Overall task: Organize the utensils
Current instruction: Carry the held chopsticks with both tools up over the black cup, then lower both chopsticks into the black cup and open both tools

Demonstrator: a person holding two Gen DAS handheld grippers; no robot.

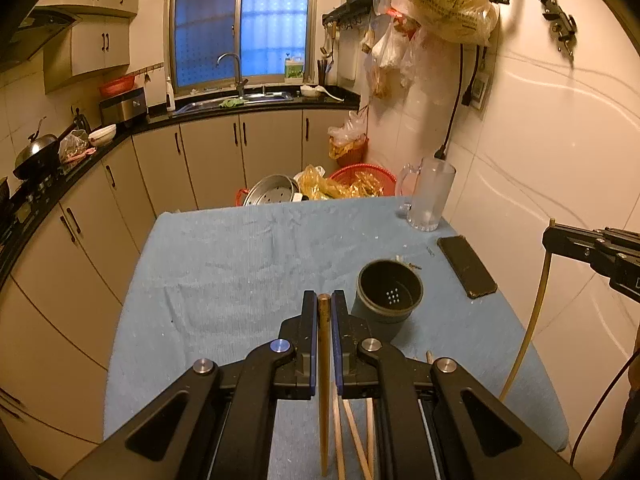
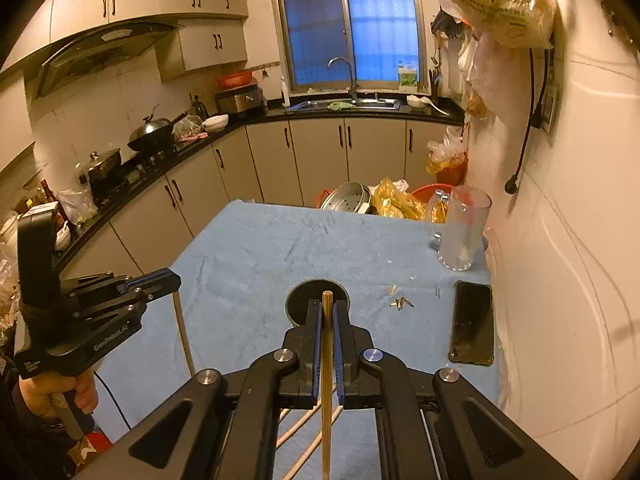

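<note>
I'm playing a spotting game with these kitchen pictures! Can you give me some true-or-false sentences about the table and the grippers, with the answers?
1. Each gripper holds a chopstick. True: the left gripper is shut on a chopstick, and the right gripper on another chopstick.
2. The black cup is full of chopsticks. False: it is empty, with small holes showing in its bottom.
3. The tablecloth is red. False: it is blue.
4. A dark phone lies flat on the table near the wall. True.
5. More chopsticks lie on the cloth under the grippers. True.
6. The clear glass mug is tipped over. False: it stands upright.
</note>
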